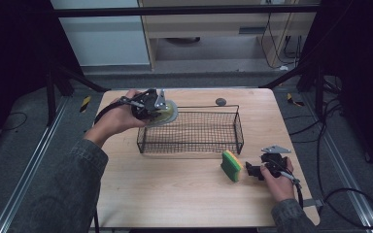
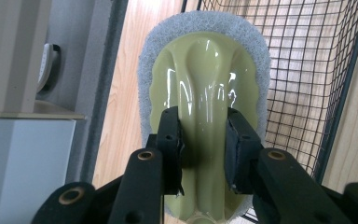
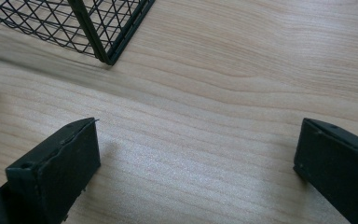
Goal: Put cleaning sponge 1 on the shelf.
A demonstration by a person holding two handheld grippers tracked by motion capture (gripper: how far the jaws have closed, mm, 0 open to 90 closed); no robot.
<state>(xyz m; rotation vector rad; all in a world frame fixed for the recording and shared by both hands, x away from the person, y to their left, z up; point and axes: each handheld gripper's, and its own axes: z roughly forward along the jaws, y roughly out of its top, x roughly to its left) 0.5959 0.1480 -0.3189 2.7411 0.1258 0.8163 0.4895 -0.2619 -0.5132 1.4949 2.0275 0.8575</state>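
our left gripper (image 2: 204, 144) is clamped on the scrub pad (image 2: 205, 84), with the wire basket (image 1: 237, 127) just beyond; next we lower it in. our right gripper (image 3: 196, 168) stands apart.

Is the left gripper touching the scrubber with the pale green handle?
Touching. In the left gripper view, the left gripper has both pads pressed against the sides of the scrubber handle ridge, with no gap on either side.
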